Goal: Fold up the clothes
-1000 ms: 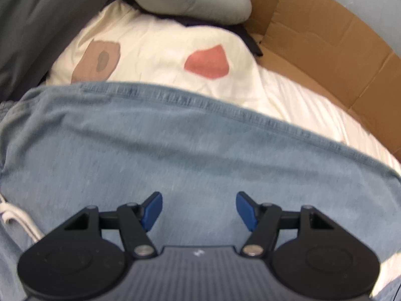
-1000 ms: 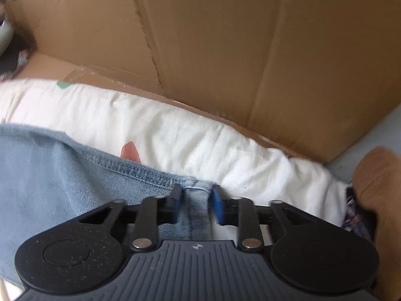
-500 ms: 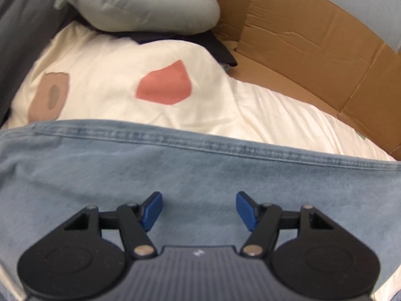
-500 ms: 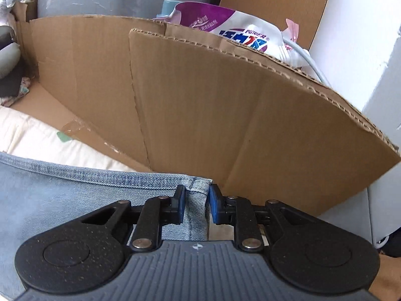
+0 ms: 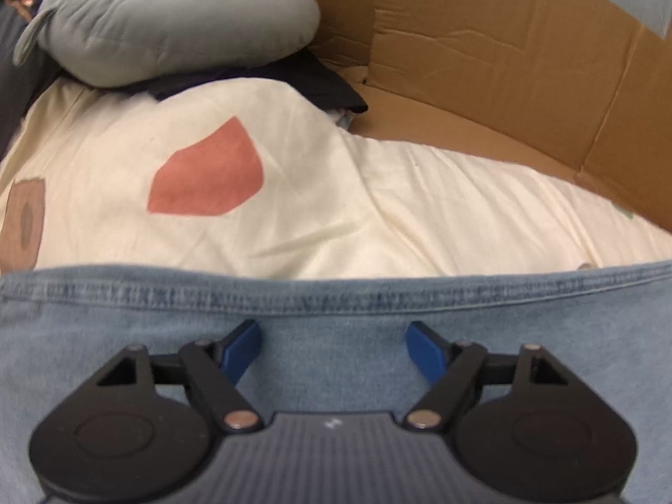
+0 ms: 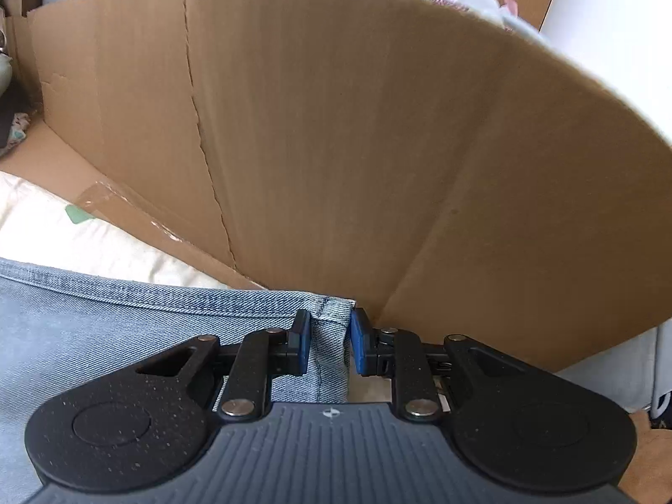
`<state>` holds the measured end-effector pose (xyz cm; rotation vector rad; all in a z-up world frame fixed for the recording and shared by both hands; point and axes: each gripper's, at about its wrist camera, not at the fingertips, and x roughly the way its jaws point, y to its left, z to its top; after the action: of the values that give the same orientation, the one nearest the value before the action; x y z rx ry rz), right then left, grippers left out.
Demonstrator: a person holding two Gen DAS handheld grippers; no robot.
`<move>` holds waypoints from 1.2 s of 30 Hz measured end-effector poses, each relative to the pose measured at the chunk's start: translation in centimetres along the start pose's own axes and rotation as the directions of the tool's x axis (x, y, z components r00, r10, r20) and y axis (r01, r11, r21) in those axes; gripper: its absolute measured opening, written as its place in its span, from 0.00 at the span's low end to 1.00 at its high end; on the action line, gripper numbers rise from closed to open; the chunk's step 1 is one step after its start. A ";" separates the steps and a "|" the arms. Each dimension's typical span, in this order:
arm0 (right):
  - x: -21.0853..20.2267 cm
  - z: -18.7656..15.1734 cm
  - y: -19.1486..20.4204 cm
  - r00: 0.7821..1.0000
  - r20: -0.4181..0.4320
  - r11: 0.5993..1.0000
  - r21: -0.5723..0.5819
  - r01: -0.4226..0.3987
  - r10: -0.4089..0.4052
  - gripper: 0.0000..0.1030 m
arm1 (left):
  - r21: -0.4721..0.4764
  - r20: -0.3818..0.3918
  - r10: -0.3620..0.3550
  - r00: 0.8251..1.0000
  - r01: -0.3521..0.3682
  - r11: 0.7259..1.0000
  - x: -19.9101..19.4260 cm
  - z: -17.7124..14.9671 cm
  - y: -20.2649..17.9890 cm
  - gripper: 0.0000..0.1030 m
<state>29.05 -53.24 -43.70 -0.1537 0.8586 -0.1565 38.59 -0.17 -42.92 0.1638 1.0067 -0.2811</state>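
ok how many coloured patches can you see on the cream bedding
4: a red patch mid-bedding, a brown one at the left edge, green bits at the right edge and by the cardboard. The jeans may hide more.

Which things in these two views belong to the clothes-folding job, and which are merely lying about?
In the job:
- denim garment
- right gripper, shut on the garment's corner
- left gripper, jaws just opened wider, clamping nothing

Lying about:
- cream bedding
- grey cushion
- cardboard wall
- dark cloth

No readable text, label, brand or number showed anywhere in either wrist view at that moment.
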 end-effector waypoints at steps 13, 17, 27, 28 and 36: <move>1.2 0.4 2.4 0.999 -0.038 0.993 0.116 0.028 -0.024 0.42 | -0.024 0.026 0.010 1.000 -0.009 1.000 0.6 0.1 0.1 0.84; -1.1 0.5 4.8 0.998 -0.014 0.994 0.095 -0.060 0.062 0.44 | -0.052 0.031 0.005 0.999 -0.003 0.999 -0.8 0.1 0.9 0.63; -4.3 0.9 14.1 0.925 -0.050 0.925 0.059 -0.374 0.377 0.45 | -0.075 0.018 -0.038 0.999 0.039 0.996 -3.6 -1.8 2.2 0.69; -4.5 0.7 15.3 0.916 -0.060 0.918 0.043 -0.394 0.396 0.45 | -0.074 0.011 -0.046 0.999 0.046 0.996 -3.4 -2.1 2.1 0.69; -2.9 -0.1 23.6 0.895 -0.148 0.899 -0.057 -0.433 0.422 0.44 | -0.010 0.005 -0.025 1.000 0.025 1.000 -1.3 -2.6 0.6 0.84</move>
<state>28.89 -29.60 -46.28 -0.0335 1.0124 0.2903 36.02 1.31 -43.15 0.1411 1.0062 -0.2989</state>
